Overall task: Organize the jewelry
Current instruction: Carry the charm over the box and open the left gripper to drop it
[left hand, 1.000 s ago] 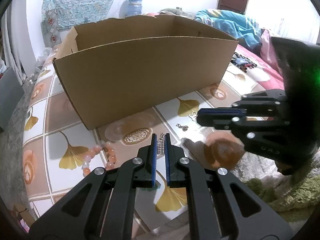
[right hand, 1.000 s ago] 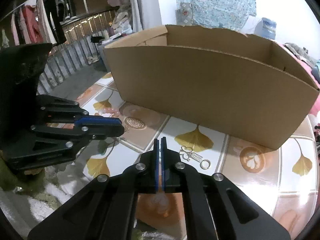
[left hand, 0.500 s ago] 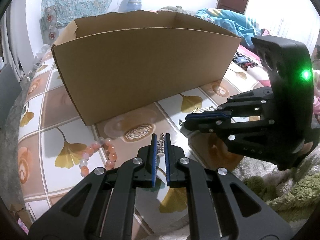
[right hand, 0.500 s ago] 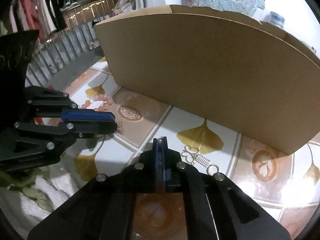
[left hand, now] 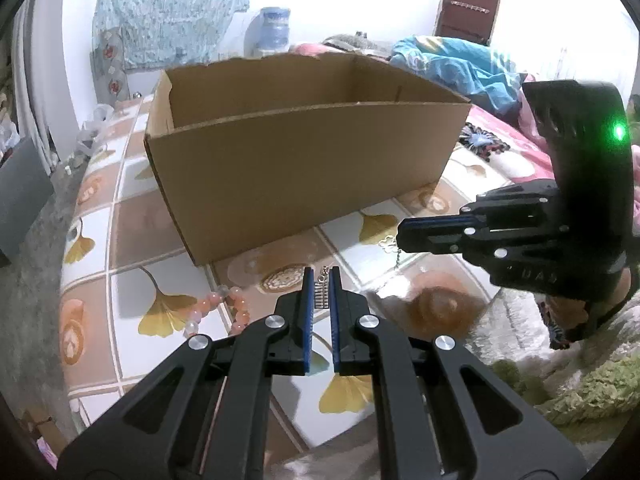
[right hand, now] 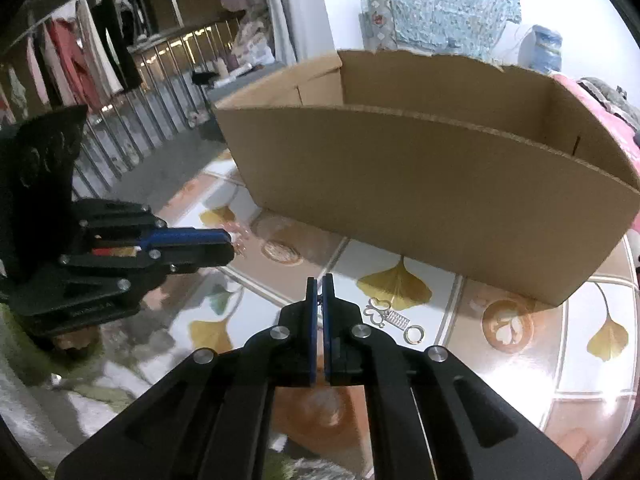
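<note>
Both tools have come up from the tabletop [left hand: 132, 220] since a moment ago, and the open cardboard box [left hand: 300, 168] now sits lower in each view, showing more of its inside walls.

On the left, a pink and white bead bracelet [left hand: 218, 306] lies where it lay before, near the box's front corner and untouched. The left tool [left hand: 321, 274] is still clenched on a small silver comb-shaped pendant [left hand: 321, 294], which stands upright between its blue pads; its grip looks unchanged.

The right tool [right hand: 319, 280] dipped to the tabletop half a second ago and has lifted again. It is now clenched on a thin short chain piece [right hand: 319, 301], and the spot where a small piece lay loose is bare. From the left wrist view a bit of chain hangs below its tip.

Just right of that tool, a clover earring with a comb and a ring [right hand: 390, 318] remains on the tabletop in front of the box.

So each tool appears to carry one piece, and the likely next move is over the box rim to drop them; the bracelet and the earring are left.

Raised letters on the right tool's body look like "UAS", though not clearly. Small lettering on the left tool is too fine to read. No print shows on the box.
</note>
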The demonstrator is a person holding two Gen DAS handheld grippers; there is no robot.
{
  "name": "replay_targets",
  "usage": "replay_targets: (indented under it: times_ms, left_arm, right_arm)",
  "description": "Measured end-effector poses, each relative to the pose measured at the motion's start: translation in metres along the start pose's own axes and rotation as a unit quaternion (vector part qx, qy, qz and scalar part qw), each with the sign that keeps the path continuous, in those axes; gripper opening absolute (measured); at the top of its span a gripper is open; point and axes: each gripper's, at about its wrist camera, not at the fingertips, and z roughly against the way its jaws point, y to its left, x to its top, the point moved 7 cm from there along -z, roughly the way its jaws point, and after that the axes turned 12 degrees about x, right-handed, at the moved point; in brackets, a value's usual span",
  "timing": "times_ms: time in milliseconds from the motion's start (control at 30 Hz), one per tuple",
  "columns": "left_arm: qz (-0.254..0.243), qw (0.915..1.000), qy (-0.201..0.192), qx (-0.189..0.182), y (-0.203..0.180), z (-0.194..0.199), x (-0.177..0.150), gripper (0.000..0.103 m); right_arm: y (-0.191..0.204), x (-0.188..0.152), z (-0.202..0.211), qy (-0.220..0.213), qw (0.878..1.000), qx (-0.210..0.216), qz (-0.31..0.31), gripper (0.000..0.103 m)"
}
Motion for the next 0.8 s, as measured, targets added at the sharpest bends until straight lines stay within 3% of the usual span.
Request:
replay_targets:
  times_ms: [200, 400, 500, 667, 800]
  left_arm:
    - [-0.003, 0.9993, -0.034, -0.015, -0.006, 0.027, 0.02, 0.006]
    - [-0.014, 0.9952, -0.086, -0.046, -0.002, 0.057, 0.076, 0.006]
    - [-0.01, 0.9939, -0.088, -0.065, 0.006, 0.058, 0.111, 0.006]
    - [-0.003, 0.9956, -0.032, -0.088, 0.015, 0.01, 0.156, 0.006]
    - [0.02, 0.9919, 0.058, -0.111, 0.017, -0.052, 0.168, 0.006]
  right_arm:
    - [0.003, 0.024, 0.035, -0.042, 0.999, 0.03, -0.009, 0.002]
    - [0.001, 0.077, 0.076, -0.093, 0.994, 0.056, 0.012, 0.002]
    - [-0.009, 0.109, 0.087, -0.106, 0.992, 0.064, 0.019, 0.002]
    - [-0.049, 0.15, 0.067, -0.07, 0.995, 0.076, -0.018, 0.002]
    - [-0.087, 0.169, 0.032, -0.011, 0.995, 0.073, -0.07, 0.002]
